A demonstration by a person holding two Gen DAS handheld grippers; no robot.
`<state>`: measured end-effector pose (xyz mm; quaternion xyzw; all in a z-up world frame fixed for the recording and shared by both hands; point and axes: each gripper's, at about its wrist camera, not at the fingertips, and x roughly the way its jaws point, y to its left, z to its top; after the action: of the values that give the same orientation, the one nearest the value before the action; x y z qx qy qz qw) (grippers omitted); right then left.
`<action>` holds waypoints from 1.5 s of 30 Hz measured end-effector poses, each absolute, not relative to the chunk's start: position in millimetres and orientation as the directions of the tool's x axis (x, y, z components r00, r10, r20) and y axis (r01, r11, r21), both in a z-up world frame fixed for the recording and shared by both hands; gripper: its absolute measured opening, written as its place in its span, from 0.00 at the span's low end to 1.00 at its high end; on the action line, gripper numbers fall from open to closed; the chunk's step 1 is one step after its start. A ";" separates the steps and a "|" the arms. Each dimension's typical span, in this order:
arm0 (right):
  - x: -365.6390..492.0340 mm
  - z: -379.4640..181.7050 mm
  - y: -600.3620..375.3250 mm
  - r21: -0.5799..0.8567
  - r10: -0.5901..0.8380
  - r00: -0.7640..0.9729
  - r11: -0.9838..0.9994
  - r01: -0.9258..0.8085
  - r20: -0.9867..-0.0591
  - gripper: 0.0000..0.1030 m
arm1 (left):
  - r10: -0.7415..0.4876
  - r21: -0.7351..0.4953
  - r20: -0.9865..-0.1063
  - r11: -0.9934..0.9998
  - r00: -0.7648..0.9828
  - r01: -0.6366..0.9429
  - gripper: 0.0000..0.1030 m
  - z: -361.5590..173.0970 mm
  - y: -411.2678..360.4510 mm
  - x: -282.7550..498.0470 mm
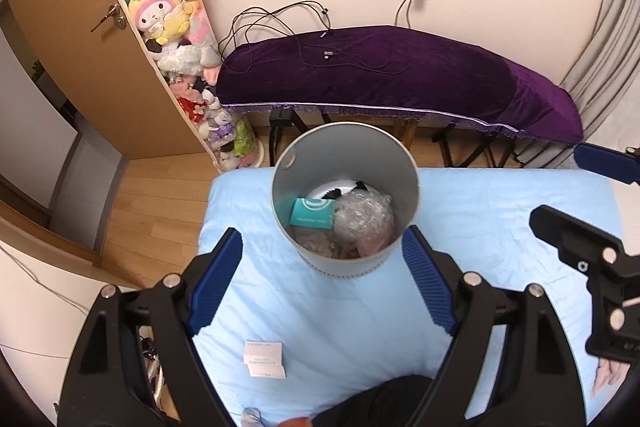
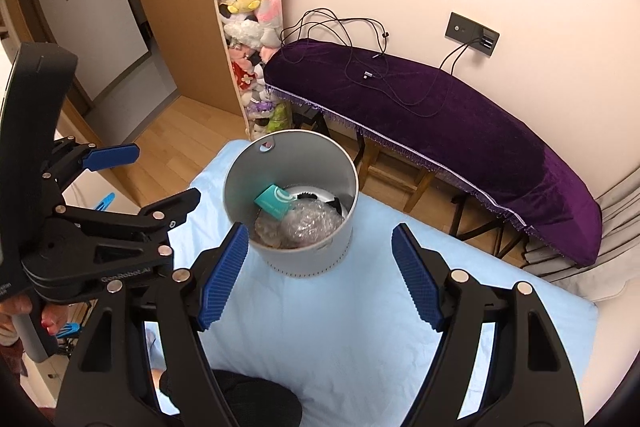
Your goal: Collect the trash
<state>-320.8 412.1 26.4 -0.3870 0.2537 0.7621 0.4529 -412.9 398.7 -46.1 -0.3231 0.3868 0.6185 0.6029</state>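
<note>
One grey bin (image 1: 345,195) stands upright on a blue sheet (image 1: 500,211), toward its far edge. Inside lie one teal box (image 1: 313,213), one wad of clear wrap (image 1: 362,217), something pink under the wrap that is too hidden to name, and a white-and-black item at the bottom that cannot be made out. The bin has one small hole near its rim.

One slip of paper (image 1: 264,358) lies flat on the sheet, on the near side, well apart from the bin and outside it. It shows only in the left wrist view.

There are two grippers. The left gripper (image 1: 322,285) hangs above the sheet with its jaws spread wide, wider than the bin; its blue pads (image 1: 218,281) hold nothing and touch nothing. The right gripper (image 2: 320,275) is also wide apart and bare between the pads, poised just short of the bin with nothing in its grasp. In the right wrist view the left gripper sits to the left, a hand (image 2: 28,311) around its handle.

Beyond the sheet stands one bench draped in purple cloth (image 2: 460,131), with black cables (image 2: 360,39) trailing over it to one wall socket (image 2: 472,34). One tall hanging bag of plush toys (image 1: 168,27) sits beside a wooden door (image 1: 60,27).
</note>
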 end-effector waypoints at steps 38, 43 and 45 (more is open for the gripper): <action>-285.5 61.0 366.3 0.035 0.484 -0.281 -0.456 -0.889 -0.829 0.70 | 0.526 0.062 -0.850 0.085 -0.008 -0.994 0.79 0.5 339.2 -379.2; -268.5 70.1 353.1 0.045 0.522 -0.276 -0.411 -0.911 -0.807 0.70 | 0.537 0.079 -0.844 0.163 0.022 -0.983 0.79 6.0 338.1 -355.1; -256.8 73.3 346.0 0.043 0.545 -0.257 -0.373 -0.927 -0.799 0.70 | 0.537 0.084 -0.843 0.203 0.039 -0.976 0.79 6.9 339.0 -343.0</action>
<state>-256.8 346.0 73.3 -0.3593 0.2659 0.7467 0.4925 -343.0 339.0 6.9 -0.2757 0.3975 0.5678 0.6660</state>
